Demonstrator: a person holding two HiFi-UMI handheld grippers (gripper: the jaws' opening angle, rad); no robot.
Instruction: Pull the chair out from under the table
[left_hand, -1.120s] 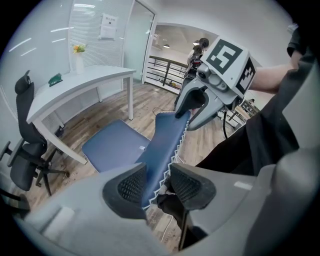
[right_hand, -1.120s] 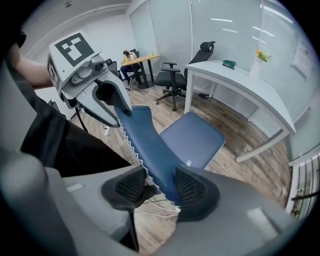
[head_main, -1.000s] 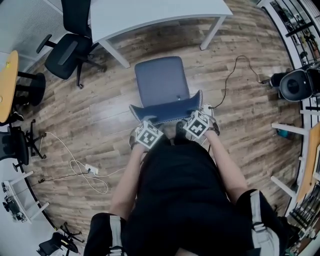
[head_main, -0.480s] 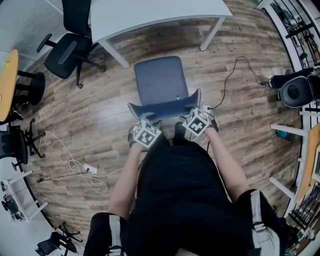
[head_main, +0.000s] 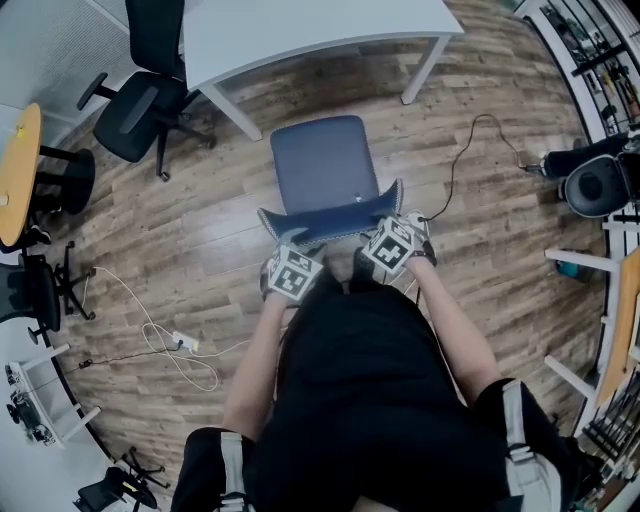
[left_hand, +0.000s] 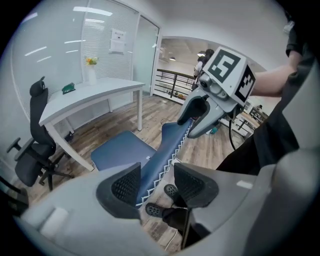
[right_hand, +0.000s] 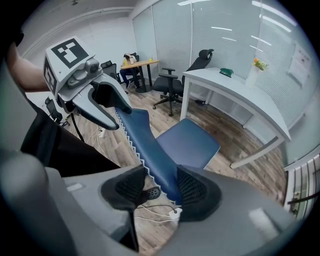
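Observation:
The blue chair (head_main: 322, 165) stands on the wood floor, clear of the white table (head_main: 300, 25), with its backrest (head_main: 330, 222) towards me. My left gripper (head_main: 284, 238) straddles the backrest's left end. Its jaws are opening, and in the left gripper view the backrest (left_hand: 167, 145) lies between the pads with a gap on the right side. My right gripper (head_main: 390, 212) is shut on the backrest's right end. In the right gripper view the backrest (right_hand: 145, 140) runs between its pads (right_hand: 194, 187).
A black office chair (head_main: 135, 105) stands left of the table. White cables and a power strip (head_main: 170, 340) lie on the floor at the left. A black cable runs to a round black device (head_main: 595, 185) at the right. An orange round table (head_main: 15, 170) is at the far left.
The chair and both hands stay almost where they were. The left gripper's marker cube has tilted slightly.

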